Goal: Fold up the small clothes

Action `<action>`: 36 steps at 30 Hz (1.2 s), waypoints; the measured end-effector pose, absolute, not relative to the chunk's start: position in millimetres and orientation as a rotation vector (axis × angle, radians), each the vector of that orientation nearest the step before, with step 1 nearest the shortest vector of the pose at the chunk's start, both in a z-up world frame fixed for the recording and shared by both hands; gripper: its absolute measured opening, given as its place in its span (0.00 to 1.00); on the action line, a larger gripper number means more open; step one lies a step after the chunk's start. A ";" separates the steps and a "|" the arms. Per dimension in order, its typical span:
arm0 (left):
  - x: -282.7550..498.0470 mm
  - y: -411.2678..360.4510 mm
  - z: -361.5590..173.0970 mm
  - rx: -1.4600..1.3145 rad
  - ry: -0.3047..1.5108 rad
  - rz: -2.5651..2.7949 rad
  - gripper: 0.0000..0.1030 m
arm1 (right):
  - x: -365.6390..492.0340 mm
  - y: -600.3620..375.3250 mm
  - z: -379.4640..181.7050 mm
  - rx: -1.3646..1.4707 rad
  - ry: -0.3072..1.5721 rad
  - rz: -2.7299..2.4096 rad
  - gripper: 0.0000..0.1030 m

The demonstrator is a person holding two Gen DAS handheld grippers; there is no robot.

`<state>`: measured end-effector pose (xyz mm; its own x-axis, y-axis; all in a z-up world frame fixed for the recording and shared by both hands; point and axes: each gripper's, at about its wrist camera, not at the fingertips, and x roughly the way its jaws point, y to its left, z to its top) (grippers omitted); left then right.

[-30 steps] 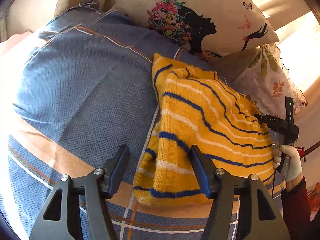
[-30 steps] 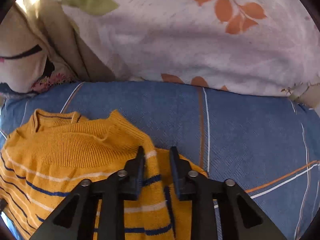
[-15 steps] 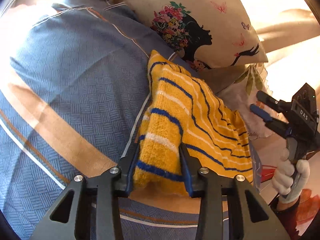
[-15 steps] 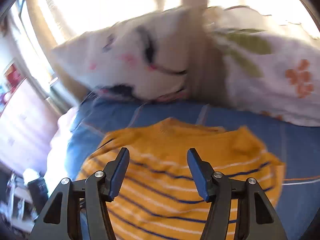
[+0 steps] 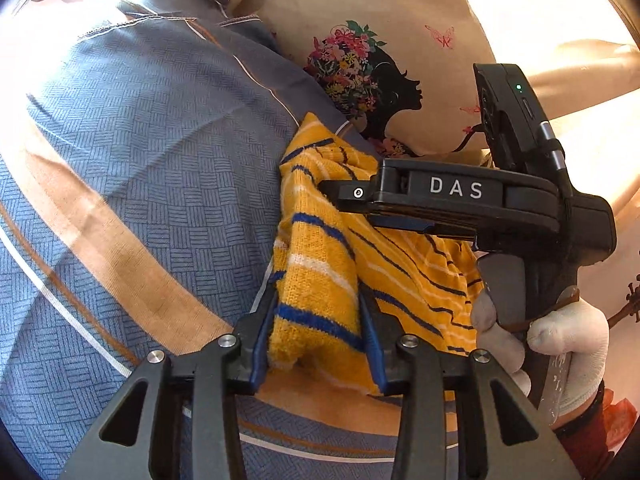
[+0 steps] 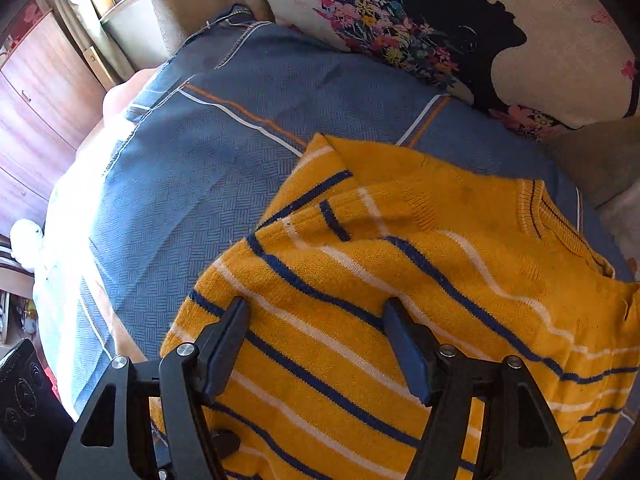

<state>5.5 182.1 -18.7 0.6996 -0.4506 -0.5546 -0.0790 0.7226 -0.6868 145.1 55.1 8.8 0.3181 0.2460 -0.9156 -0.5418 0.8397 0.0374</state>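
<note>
A small yellow knitted sweater [image 6: 420, 264] with blue and white stripes lies partly folded on a blue patterned bedsheet [image 6: 200, 160]. My left gripper [image 5: 318, 320] is shut on a bunched edge of the sweater [image 5: 316, 280] near the bottom of the left wrist view. My right gripper [image 6: 316, 332] is open and hovers just above the sweater's striped body, holding nothing. The right gripper also shows in the left wrist view [image 5: 460, 200], held by a white-gloved hand [image 5: 560, 340] over the sweater's far side.
A cream pillow with a black silhouette and flowers [image 6: 460, 28] lies at the head of the bed, also in the left wrist view [image 5: 380, 80]. A wooden cupboard [image 6: 36, 112] and window stand at the left. The sheet's edge drops off at the left.
My left gripper closed on the sweater's edge and keeps its hold. My right gripper let go, opened, and swung over the sweater toward the left gripper.
</note>
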 end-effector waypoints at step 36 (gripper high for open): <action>-14.0 169.1 2.7 -0.664 0.774 -0.252 0.26 | 107.6 88.5 1.0 -0.465 1.063 0.457 0.30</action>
